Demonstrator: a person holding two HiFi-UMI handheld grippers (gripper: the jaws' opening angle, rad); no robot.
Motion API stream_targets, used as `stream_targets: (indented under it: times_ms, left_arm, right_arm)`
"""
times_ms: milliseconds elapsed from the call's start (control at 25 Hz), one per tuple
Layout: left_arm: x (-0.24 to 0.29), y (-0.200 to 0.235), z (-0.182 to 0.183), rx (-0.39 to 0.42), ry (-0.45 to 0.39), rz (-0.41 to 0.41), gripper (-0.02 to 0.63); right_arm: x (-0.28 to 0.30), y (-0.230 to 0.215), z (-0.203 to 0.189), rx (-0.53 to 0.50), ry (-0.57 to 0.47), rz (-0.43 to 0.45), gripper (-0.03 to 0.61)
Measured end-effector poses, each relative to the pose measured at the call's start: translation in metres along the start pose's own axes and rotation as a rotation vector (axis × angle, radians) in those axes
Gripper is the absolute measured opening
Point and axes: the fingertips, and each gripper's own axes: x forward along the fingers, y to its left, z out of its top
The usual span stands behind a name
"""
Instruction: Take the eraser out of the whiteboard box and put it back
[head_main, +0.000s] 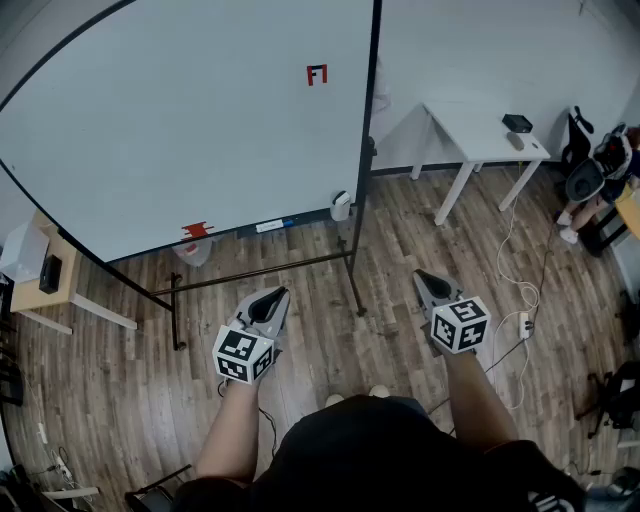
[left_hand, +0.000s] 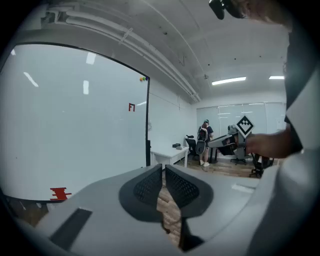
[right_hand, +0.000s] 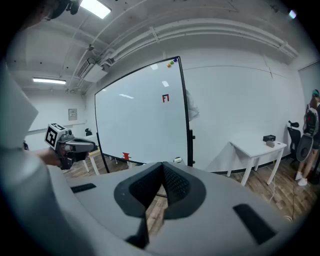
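Note:
A large whiteboard (head_main: 190, 130) on a black stand fills the upper left of the head view. At its lower edge a small red eraser (head_main: 197, 231) sits over a clear box (head_main: 193, 252); it also shows as the red eraser (left_hand: 59, 193) and the red eraser (right_hand: 125, 156). A small white holder (head_main: 341, 205) hangs at the board's lower right corner. My left gripper (head_main: 280, 292) and right gripper (head_main: 420, 274) are held level over the wooden floor, well short of the board. Both are shut and empty, tips touching: left gripper (left_hand: 163, 167), right gripper (right_hand: 163, 165).
The stand's black crossbar and feet (head_main: 260, 272) lie between me and the board. A white table (head_main: 480, 140) stands at the right, a small wooden table (head_main: 45, 275) at the left. Cables (head_main: 520, 320) run over the floor on the right, near a person (head_main: 600, 170) and chairs.

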Motion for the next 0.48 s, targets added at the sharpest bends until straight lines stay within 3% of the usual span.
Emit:
stream_targets:
  times_ms: [480]
  left_arm:
    - [-0.012, 0.004, 0.005, 0.009, -0.003, 0.006, 0.031]
  right_arm:
    - [-0.005, 0.008, 0.005, 0.001, -0.016, -0.008, -0.005]
